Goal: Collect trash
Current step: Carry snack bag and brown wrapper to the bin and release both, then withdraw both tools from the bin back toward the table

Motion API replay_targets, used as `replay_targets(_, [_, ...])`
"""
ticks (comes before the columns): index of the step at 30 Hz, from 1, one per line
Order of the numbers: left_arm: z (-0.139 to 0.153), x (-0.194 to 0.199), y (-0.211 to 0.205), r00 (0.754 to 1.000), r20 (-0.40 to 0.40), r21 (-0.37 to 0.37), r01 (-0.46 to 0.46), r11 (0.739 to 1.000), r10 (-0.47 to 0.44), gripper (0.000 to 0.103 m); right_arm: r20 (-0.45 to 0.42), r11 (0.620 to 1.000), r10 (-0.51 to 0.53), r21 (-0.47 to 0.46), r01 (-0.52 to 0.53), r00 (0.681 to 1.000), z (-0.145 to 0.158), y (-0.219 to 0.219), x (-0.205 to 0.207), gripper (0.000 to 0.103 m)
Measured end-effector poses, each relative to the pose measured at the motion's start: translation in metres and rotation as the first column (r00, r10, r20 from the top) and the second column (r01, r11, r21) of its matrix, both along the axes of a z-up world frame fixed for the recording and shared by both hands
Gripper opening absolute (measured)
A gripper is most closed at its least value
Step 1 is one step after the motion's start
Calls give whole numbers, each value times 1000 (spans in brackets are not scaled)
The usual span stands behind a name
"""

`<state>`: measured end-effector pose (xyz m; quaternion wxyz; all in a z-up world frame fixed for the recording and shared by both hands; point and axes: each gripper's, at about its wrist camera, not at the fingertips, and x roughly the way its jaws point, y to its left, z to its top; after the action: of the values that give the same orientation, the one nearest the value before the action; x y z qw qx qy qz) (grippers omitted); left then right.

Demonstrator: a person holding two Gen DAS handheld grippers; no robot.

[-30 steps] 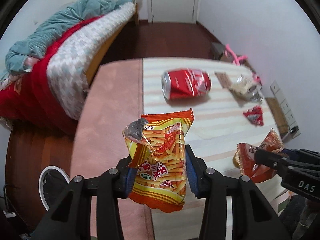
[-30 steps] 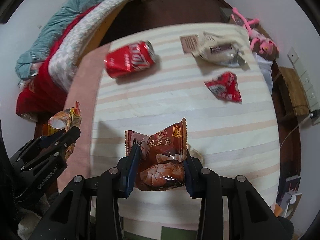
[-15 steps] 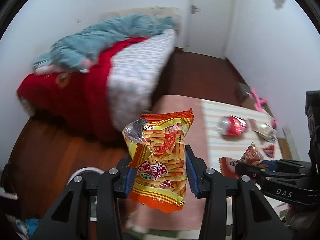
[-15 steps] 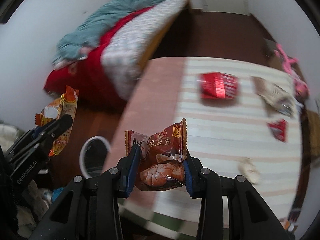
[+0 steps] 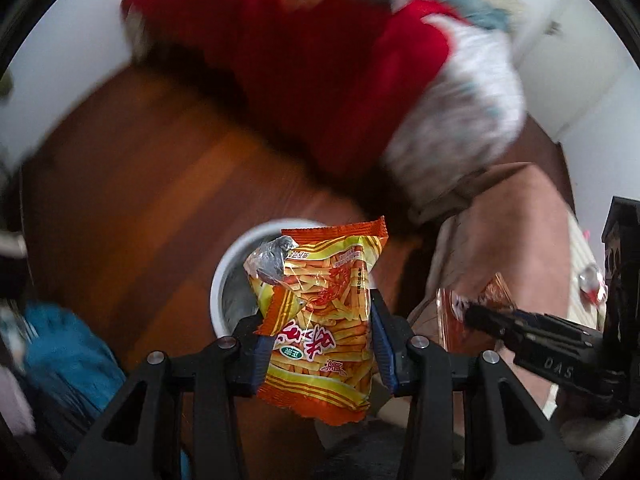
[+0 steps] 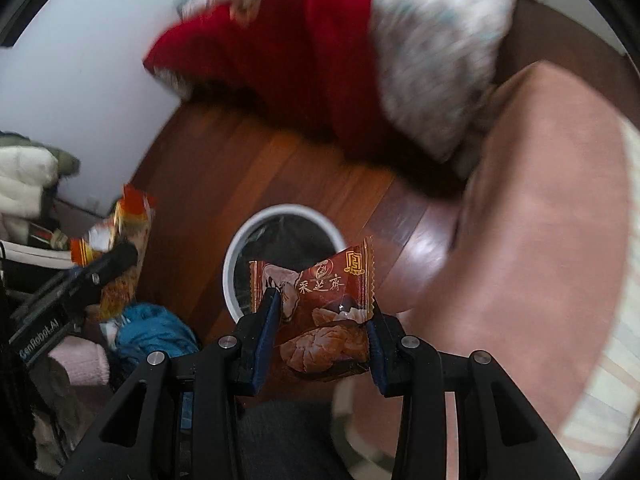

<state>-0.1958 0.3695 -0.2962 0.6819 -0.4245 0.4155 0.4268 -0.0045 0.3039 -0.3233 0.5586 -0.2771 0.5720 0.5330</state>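
Above the bin [image 6: 280, 216], at its 6 o'clock rim, the right gripper [image 6: 322, 334] pinches a brown wrapper [image 6: 320, 308]; the left gripper [image 5: 318, 344] clamps the chip bag [image 5: 320, 320] mid-body. Both look light, crinkly and slippery.

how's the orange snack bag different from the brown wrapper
The orange snack bag, held by the left gripper, is bright orange and yellow with a fries picture; the brown wrapper, in the right gripper, is dark reddish brown with a pastry picture. The bag looks taller, the wrapper squatter. Both are pinched upright over the white bin.
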Motion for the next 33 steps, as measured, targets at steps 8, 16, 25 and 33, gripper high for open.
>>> replay_targets(8, [-114, -37, 24, 993, -18, -254, -118, 960, 117, 68, 2, 981, 62, -185, -61, 998, -110, 79, -41, 42])
replay_targets(16, [-137, -64, 23, 974, -95, -261, -222, 940, 204, 98, -44, 976, 12, -215, -21, 999, -157, 125, -37, 80])
replay_targets(25, [-114, -77, 12, 952, -201, -81, -252, 964, 232, 98, 13, 992, 38, -121, -36, 999, -120, 111, -39, 103])
replay_targets(33, [-105, -61, 0, 961, -202, -63, -204, 977, 188, 103, 201, 977, 169, -164, -137, 965, -103, 69, -55, 103])
